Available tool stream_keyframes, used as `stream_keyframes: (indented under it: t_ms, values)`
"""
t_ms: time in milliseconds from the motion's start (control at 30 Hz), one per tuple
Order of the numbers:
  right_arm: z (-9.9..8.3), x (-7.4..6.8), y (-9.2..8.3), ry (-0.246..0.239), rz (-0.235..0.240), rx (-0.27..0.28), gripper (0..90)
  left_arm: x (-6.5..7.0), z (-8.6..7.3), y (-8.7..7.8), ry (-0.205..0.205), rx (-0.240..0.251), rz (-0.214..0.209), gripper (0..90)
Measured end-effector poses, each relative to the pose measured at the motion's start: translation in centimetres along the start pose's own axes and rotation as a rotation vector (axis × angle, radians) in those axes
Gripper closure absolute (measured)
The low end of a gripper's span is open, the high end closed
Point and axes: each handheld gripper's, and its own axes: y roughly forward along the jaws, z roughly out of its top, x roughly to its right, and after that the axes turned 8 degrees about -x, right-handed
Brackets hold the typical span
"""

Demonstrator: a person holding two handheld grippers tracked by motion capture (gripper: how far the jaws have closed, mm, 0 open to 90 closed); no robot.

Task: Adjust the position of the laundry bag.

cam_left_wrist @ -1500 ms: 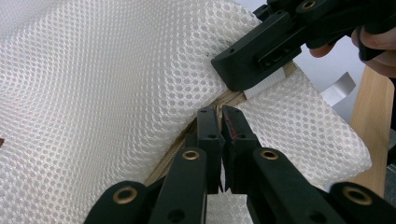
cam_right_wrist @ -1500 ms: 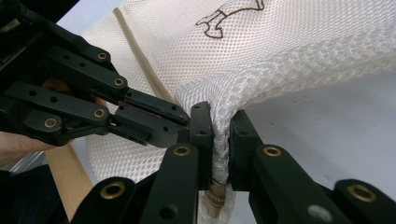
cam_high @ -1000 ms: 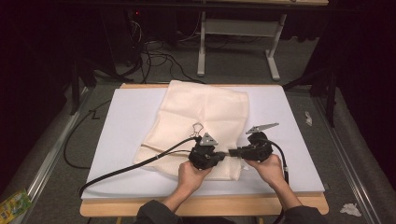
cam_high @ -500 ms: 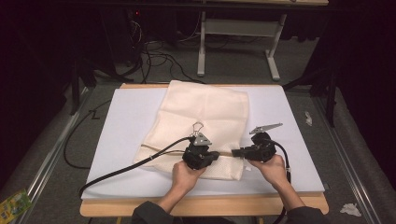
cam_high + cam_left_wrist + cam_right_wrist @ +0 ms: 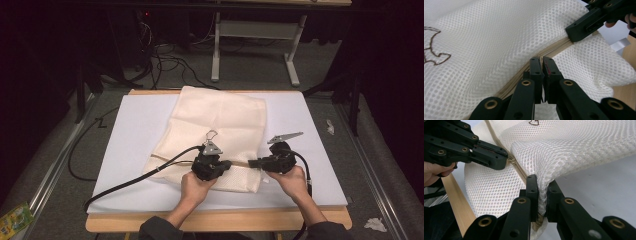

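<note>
Zipper work on the mesh laundry bag [image 5: 220, 135] near the table's [image 5: 125, 150] front edge: right gripper [image 5: 542, 195] pinches the bag's corner shut, left gripper [image 5: 541, 65] is clamped tight on the zipper line [image 5: 554, 48], probably the pull. Keep the corner taut and slide straight along the beige tape. Bag's cream, honeycomb-weave, floppy.

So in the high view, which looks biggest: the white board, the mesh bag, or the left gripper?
1. White board, biggest.
2. Mesh bag, lying on it.
3. Left gripper, smallest, shut at the bag's zipper.
</note>
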Motion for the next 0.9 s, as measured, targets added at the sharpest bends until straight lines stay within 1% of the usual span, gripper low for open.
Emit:
stream_keyframes:
  t_ms: [100, 200, 500, 667, 900]
  values:
    - [-0.15, 0.14, -0.11, 0.007, -0.001, 0.002, 85.0, -0.41, -0.14, -0.43, -0.014, 0.006, 0.008, 87.2]
    - [-0.04, 0.02, -0.06, -0.002, -0.002, 0.002, 85.0, -0.47, -0.11, -0.65, -0.002, 0.003, 0.012, 87.2]
    - [0.03, -0.05, -0.12, -0.002, 0.0, 0.001, 85.0, -0.56, -0.11, -0.74, 0.001, -0.001, 0.009, 87.2]
    - [-0.04, 0.04, -0.18, -0.002, -0.003, 0.005, 85.0, -0.73, -0.23, -0.97, -0.004, -0.001, 0.029, 87.2]
    - [-0.09, 0.06, -0.15, 0.002, -0.003, 0.003, 85.0, -0.98, -0.45, -1.14, -0.008, 0.004, 0.031, 87.2]
